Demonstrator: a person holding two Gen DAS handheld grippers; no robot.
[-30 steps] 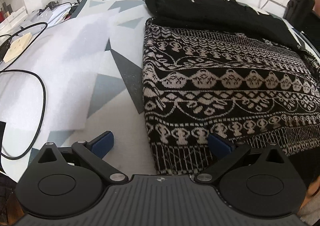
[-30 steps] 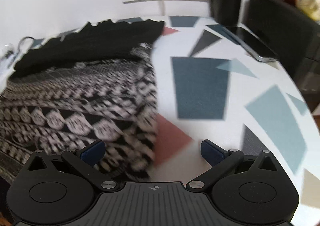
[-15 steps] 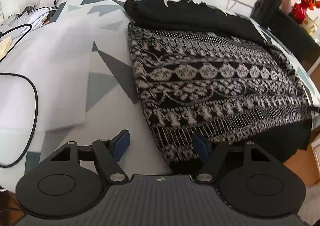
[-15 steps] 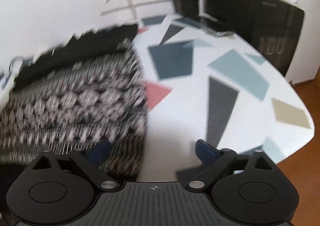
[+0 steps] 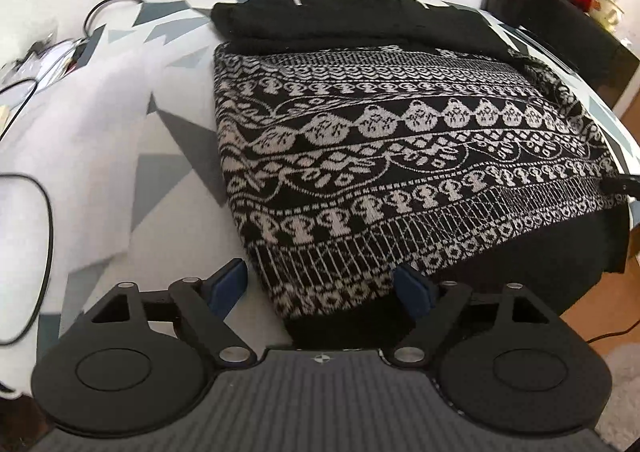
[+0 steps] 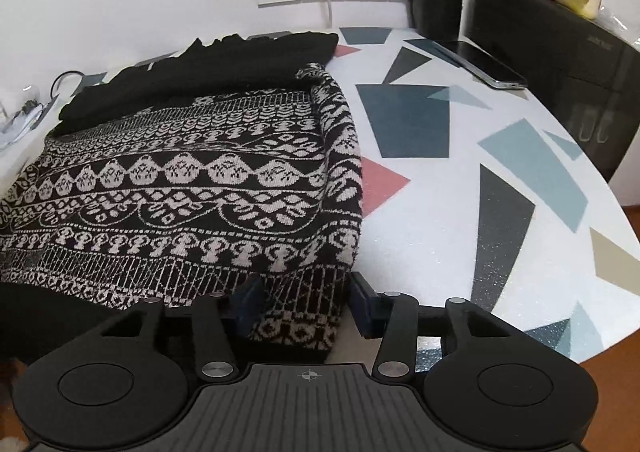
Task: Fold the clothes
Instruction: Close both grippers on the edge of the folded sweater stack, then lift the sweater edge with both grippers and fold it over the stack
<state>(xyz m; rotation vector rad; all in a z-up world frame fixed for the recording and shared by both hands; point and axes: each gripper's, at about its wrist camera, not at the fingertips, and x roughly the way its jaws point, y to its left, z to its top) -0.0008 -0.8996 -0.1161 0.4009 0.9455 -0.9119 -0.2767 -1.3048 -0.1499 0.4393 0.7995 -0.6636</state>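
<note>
— Left wrist view first: where does the garment lie?

— The patterned sweater (image 5: 400, 155) is spread flat on the table (image 5: 132, 155), its black hem hanging over the near edge, with a black garment (image 5: 352, 23) lying across its far end by the wall.

— And the left gripper (image 5: 322, 288)?

— Low at the near left corner of the hem, level with the table edge and pointing along the cloth. Its fingers stand wide apart, straddling that corner, with nothing pinched.

— The right one?

— The right gripper (image 6: 306, 306) sits at the near right corner, also low and facing the wall. Its blue pads are apart but closer in, the knit between them; I judge they are not yet pressing.

— So which step is this?

— By my reading, taking hold of both hem corners for a fold away from the person. The sleeve already seems tucked along the right side.

— What does the next move need?

— Both claws squeezing on all layers together, then lifting evenly so the heavy knit does not sag.
</note>
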